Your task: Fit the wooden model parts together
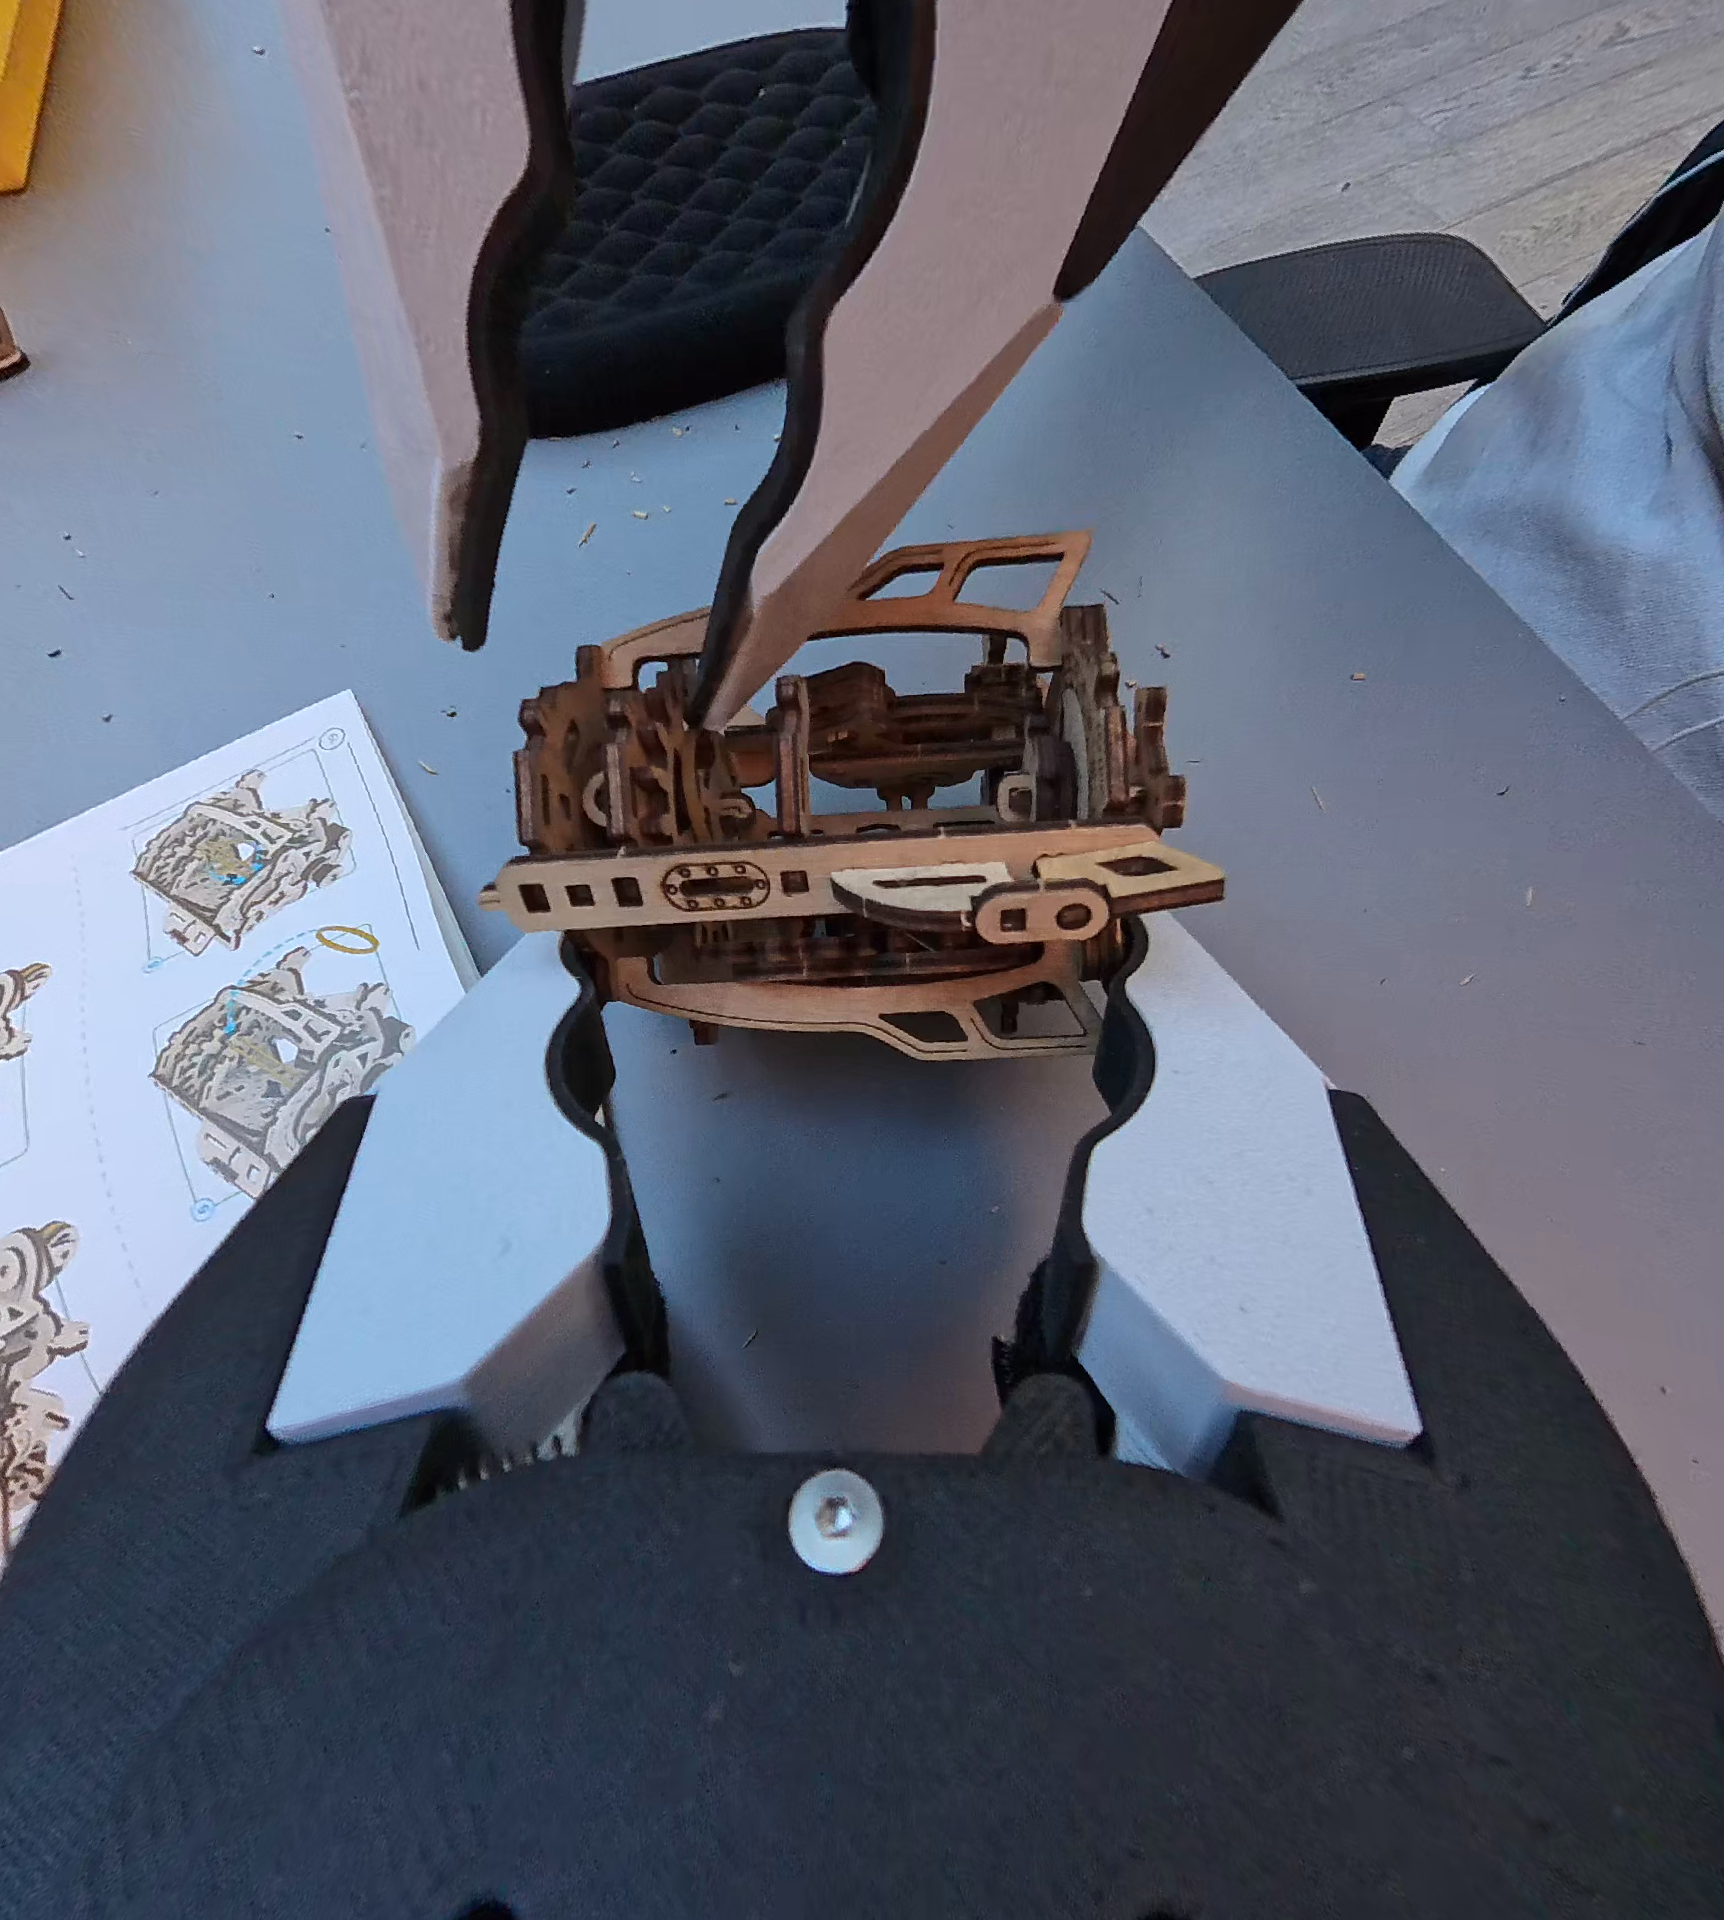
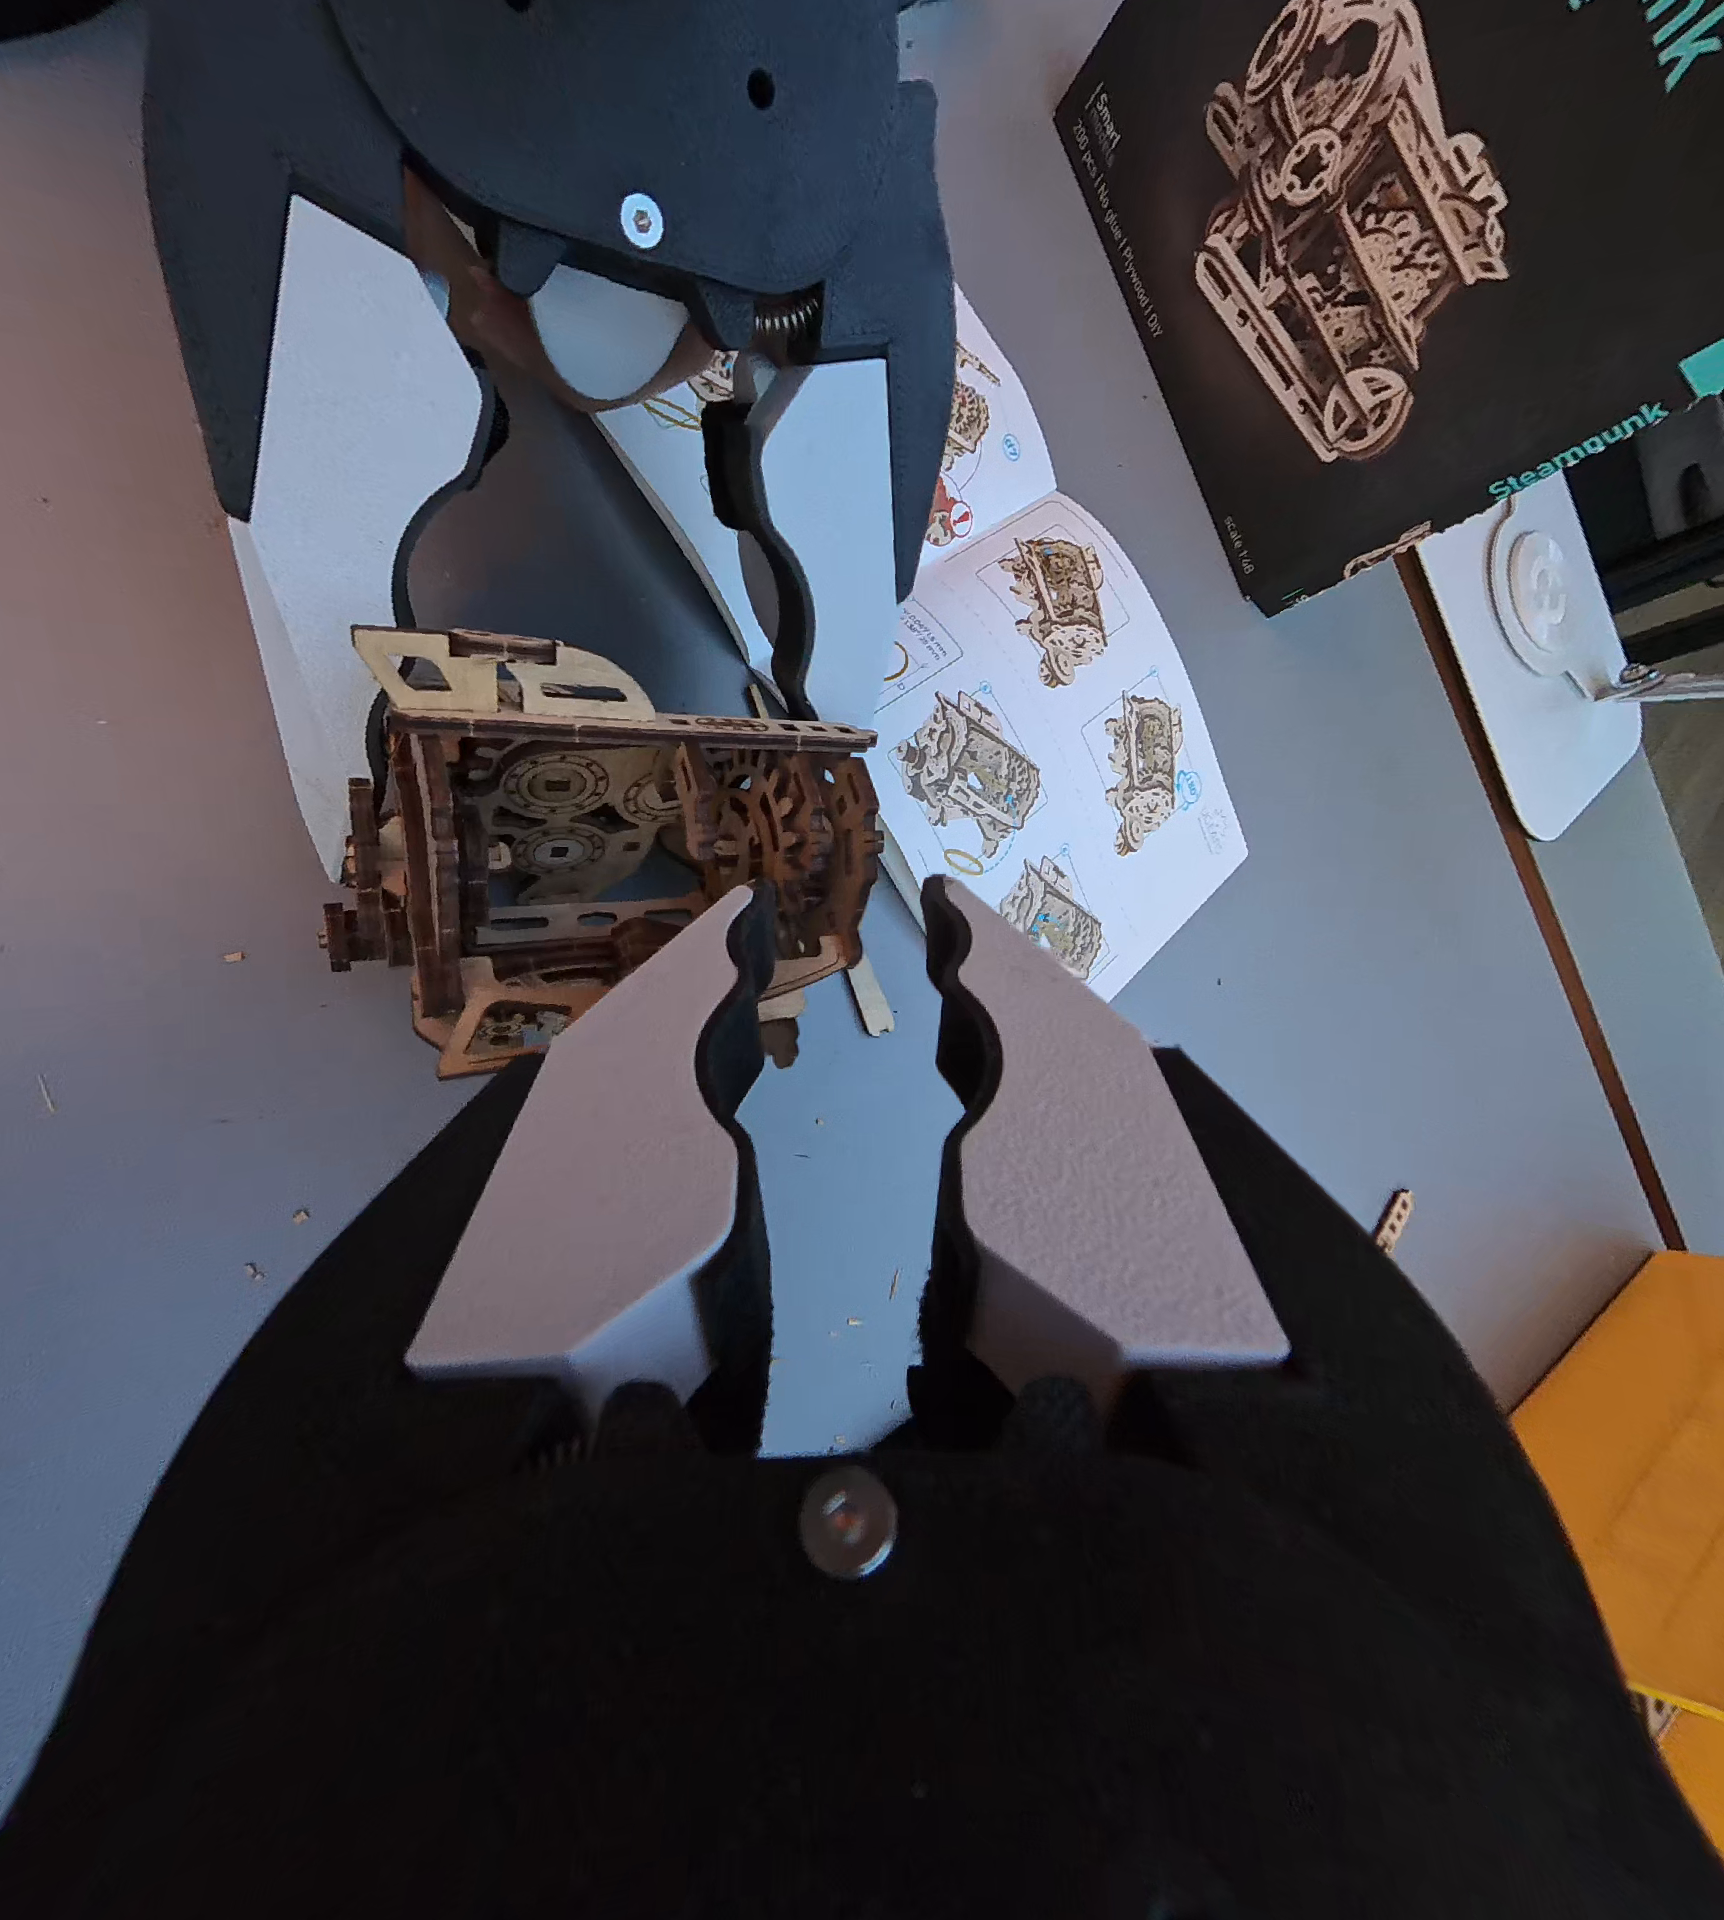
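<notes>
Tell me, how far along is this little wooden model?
Much looks built: the wooden model already has gears, frames and side rails joined. Right now the left gripper clamps its near end, while the right gripper, open, pokes one fingertip among the gears. A loose wooden strip beside it suggests parts remain.

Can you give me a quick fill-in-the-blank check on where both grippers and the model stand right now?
1. The left gripper is shut on the ____.
2. The right gripper has its jaws ____, one fingertip poking into the wooden model.
3. The instruction booklet lies open on the ____.
4. The box lying at the table's corner is ____.

Missing words: wooden model; open; table; black
</notes>
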Motion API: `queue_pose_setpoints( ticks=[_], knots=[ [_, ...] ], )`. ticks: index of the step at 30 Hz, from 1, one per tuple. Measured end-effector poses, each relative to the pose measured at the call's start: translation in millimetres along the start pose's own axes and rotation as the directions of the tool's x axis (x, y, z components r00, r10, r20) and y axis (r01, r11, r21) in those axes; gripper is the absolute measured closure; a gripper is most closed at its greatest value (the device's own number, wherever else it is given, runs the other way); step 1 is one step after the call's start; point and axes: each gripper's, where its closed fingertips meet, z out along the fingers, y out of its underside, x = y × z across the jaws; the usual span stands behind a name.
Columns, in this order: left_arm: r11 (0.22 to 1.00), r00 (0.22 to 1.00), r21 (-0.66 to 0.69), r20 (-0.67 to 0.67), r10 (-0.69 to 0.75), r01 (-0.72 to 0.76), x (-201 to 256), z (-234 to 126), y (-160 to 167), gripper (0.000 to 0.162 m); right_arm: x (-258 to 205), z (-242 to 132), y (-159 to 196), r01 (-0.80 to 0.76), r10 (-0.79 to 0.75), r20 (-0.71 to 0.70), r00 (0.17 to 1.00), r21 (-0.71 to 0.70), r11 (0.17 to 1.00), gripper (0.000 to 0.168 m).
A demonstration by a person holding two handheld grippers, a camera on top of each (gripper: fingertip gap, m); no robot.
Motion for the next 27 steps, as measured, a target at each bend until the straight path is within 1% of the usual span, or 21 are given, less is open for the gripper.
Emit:
queue_pose_setpoints(
  ticks=[1,6,20,24,27],
  knots=[
    [1.0,1.0,-0.001,0.001,0.003,-0.003,0.2,0.1,0.0,0.068,0.4,-0.7,0.1,0.002,-0.002,-0.001,1.0,0.006,1.0,0.139],
    [1.0,1.0,0.0,-0.002,0.0,0.0,0.3,-0.2,0.1,0.067,1.2,-1.4,-0.6,0.016,-0.016,0.003,1.0,0.016,1.0,0.139],
    [1.0,1.0,-0.012,0.009,0.001,-0.001,-1.0,-0.4,1.7,0.068,1.1,2.2,-3.2,0.099,-0.1,-0.038,0.994,-0.034,0.995,0.139],
    [1.0,1.0,-0.011,0.01,0.011,-0.011,-0.6,0.2,1.3,0.068,0.3,-0.1,-2.0,0.087,-0.087,-0.01,0.996,-0.006,0.996,0.14],
    [1.0,1.0,-0.012,0.011,0.015,-0.015,-0.6,0.2,1.5,0.067,1.1,-8.1,-5.4,0.064,-0.066,0.026,0.997,0.06,0.996,0.14]
  ],
)
